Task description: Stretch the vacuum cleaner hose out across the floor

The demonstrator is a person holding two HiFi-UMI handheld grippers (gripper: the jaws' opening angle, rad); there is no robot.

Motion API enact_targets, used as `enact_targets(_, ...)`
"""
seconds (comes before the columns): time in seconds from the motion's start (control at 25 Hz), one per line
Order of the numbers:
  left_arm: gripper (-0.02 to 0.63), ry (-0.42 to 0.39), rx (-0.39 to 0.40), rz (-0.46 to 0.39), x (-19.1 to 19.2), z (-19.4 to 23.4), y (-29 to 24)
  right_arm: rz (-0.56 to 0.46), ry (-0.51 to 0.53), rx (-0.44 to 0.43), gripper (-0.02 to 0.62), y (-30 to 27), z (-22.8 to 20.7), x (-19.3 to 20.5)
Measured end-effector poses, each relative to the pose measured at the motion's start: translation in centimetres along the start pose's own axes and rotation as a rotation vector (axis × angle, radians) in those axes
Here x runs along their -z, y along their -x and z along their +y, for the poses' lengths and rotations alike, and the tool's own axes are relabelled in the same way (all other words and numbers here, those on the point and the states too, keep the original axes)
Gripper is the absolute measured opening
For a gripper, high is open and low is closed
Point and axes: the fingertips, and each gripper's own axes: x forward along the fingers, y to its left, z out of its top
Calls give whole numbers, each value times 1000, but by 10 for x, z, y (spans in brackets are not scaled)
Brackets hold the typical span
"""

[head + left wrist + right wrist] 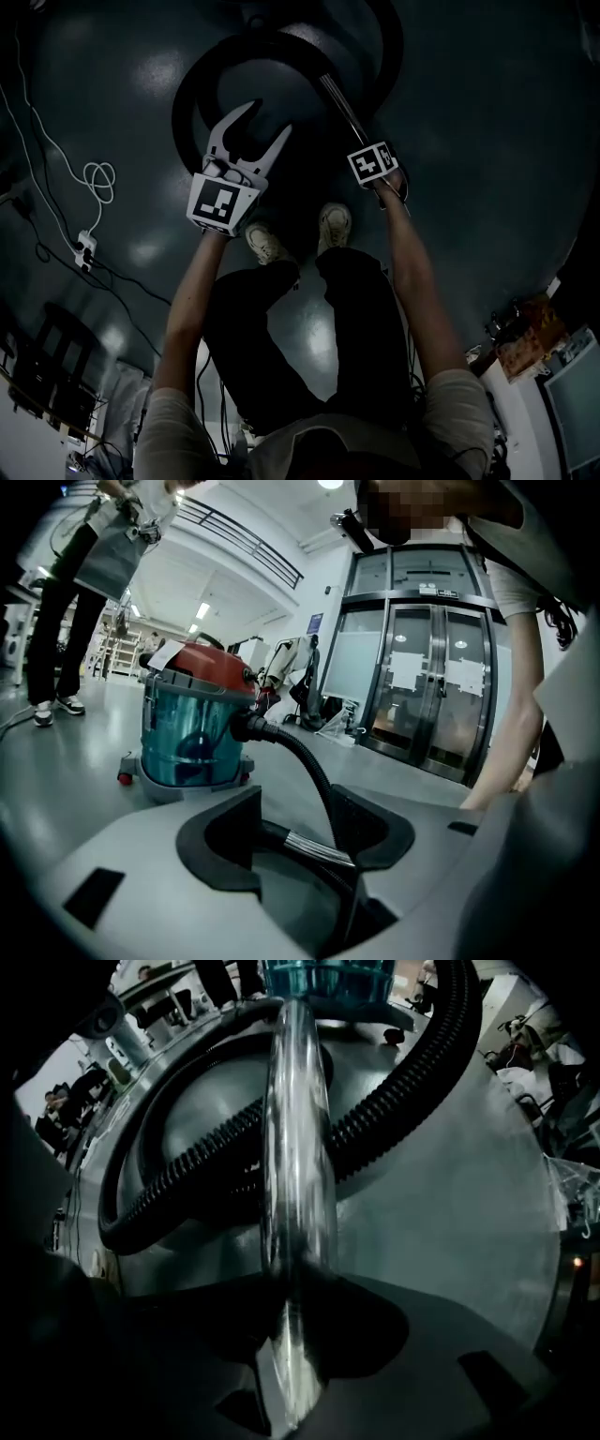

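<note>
The black ribbed hose (187,94) lies coiled in loops on the dark floor ahead of my feet. It runs from a teal vacuum cleaner with a red lid (192,733) to a shiny metal tube (339,103). My right gripper (298,1316) points straight down and is shut on that metal tube (298,1147), with the hose (403,1082) looping behind it. In the head view only its marker cube (373,161) shows. My left gripper (265,122) hovers low over the coil, jaws apart with nothing gripped. Hose and tube show beyond its pads (375,832).
A white cable (98,178) and a power strip (84,248) lie on the floor at the left. My shoes (267,242) stand just behind the grippers. Glass doors (431,686) stand beyond the vacuum. Another person (66,602) stands far left. Clutter (534,337) sits at the right.
</note>
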Motion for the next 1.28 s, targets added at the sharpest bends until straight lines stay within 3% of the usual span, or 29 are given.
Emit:
enact_targets(0.2,216,9,-22,11,-70,-21,38,-87,24,33,155,101,2,-14)
enact_targets(0.36,216,-10,-38,-2,-163,-45,85,-153,73,102,152,222,-5,-38)
enact_targets(0.48,216,-41,-55,-16,-239,-63,123,-204,183,165,152,321,-8,-47)
enact_targets(0.68,216,-124,-97,-53,-372,-99,202,-320,497,328,152,511,-2,-52)
enact_targets(0.84,216,-164,-147,-109,-451,-121,266,-383,788,533,152,651,2,-66)
enact_targets(1.04,216,-290,-105,-61,-491,-166,338,-503,1150,788,152,807,44,-89)
enact_targets(1.28,233,-399,-151,-123,-536,-214,408,-677,1571,963,152,956,131,-89)
